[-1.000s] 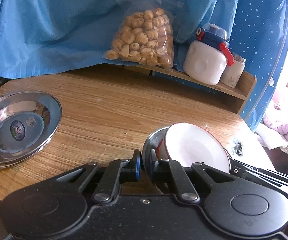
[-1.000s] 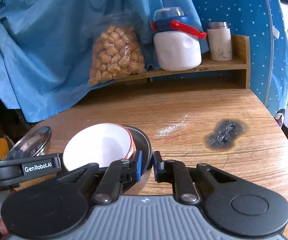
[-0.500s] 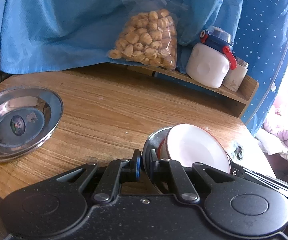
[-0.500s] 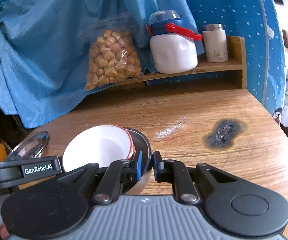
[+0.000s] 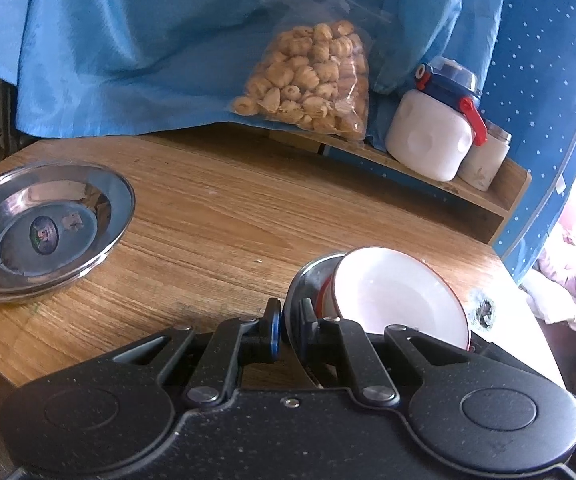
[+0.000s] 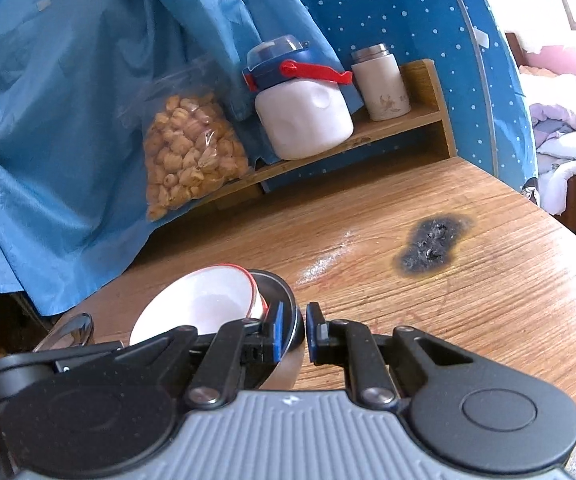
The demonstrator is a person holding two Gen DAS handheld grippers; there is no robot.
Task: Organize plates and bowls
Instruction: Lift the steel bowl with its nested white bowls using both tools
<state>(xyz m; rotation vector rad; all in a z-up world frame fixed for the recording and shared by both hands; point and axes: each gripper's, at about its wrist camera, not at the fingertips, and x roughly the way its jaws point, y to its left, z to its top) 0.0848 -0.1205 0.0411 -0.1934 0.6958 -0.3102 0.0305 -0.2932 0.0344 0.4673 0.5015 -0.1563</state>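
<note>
Both grippers pinch opposite sides of the rim of one round stainless-steel bowl [image 5: 307,280], which carries a white ceramic bowl with a red-edged rim [image 5: 395,296] nested inside it. The left gripper [image 5: 289,328] has its fingers closed on the metal rim at the near left edge, and the right gripper [image 6: 292,330] has its blue-padded fingers [image 6: 276,332] clamped on the rim at the far right edge. A two-sided grip makes sense here: the nested pair is heavy and slippery, so one pinch alone would likely let it swing.

The pair sits low over the near part of the round wooden table [image 5: 228,216] (whether it touches the wood I cannot tell). Being round, the bowls have no long axis; their openings face up and tilt somewhat, with the white bowl leaning against the steel wall.

A wide shallow steel plate [image 5: 44,228] lies flat at the table's left edge, well apart from the bowls, probably the stacking place.
</note>
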